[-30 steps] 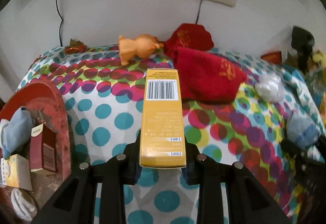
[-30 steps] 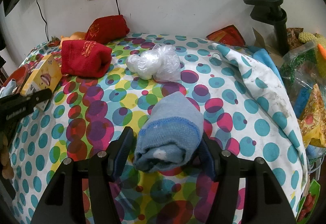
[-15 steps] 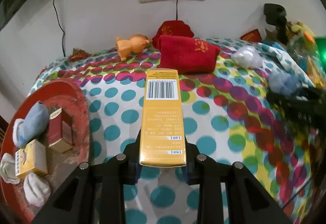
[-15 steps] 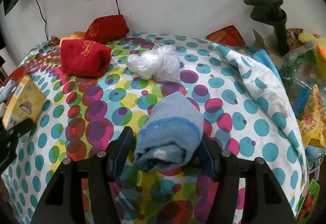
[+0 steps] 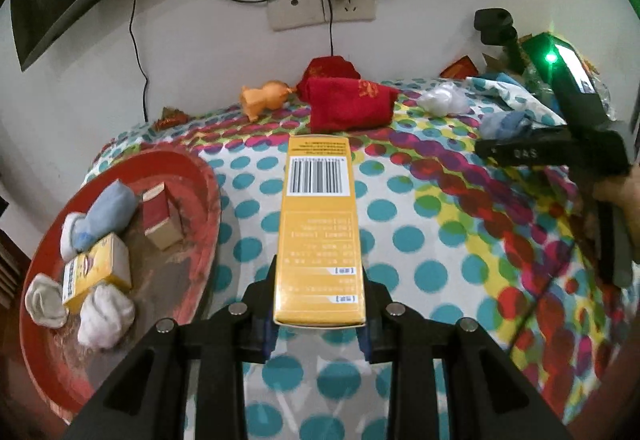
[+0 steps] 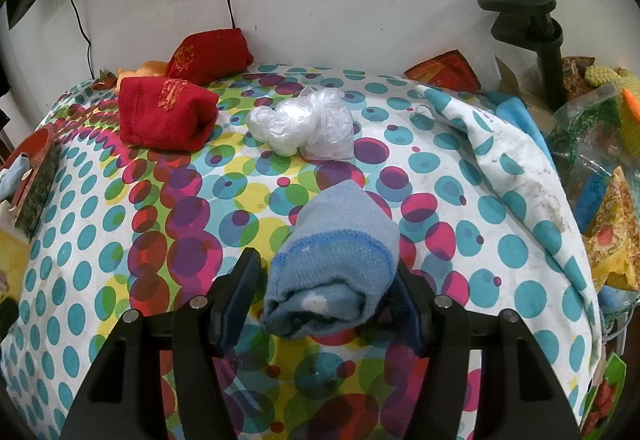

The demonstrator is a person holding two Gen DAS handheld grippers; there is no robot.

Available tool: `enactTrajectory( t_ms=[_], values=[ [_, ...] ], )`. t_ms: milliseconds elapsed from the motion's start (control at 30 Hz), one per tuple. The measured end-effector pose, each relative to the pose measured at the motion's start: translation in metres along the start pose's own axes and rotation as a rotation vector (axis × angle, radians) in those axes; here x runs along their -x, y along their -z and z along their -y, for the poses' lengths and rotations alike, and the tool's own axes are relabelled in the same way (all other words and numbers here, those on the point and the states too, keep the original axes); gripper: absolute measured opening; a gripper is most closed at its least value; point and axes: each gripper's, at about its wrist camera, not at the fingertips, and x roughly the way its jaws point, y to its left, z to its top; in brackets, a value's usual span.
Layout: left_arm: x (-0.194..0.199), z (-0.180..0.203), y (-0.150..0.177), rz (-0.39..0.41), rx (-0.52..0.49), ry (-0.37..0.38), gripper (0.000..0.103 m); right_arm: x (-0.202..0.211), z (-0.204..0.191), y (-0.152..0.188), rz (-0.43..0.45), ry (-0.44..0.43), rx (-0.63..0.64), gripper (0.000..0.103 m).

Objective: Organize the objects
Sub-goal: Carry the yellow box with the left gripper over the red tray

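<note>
Polka-dot tablecloth (image 5: pixel 400 208) against white wall, red tray (image 5: pixel 200 180) now fuller in left view than before, left gripper (image 5: pixel 320 320) clamping yellow carton (image 5: pixel 320 224) above cloth, tilted downward, right gripper (image 6: pixel 324 300) unmoved, right pad touching rolled blue sock (image 6: pixel 336 260), left pad apart.

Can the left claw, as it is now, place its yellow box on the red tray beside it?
Probably yes. The left claw is shut on the yellow box, and the red tray lies close at its left. Socks and small boxes fill the tray's left part, but the strip along the near rim looks free.
</note>
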Motion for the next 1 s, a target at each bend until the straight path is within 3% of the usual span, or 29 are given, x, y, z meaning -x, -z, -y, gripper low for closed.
enactTrajectory(
  t_ms=[333,700,1000],
  values=[
    [0.03,-0.017,0.008,0.046,0.027,-0.003,0.03,0.0,0.0,0.0,0.0,0.0,0.0,0.06],
    [0.049,-0.074,0.009,0.056,0.146,-0.045,0.03,0.0,0.0,0.0,0.0,0.001,0.002,0.06],
    [0.051,-0.131,0.01,0.03,0.197,-0.153,0.03,0.0,0.0,0.0,0.0,0.002,0.002,0.06]
  ],
)
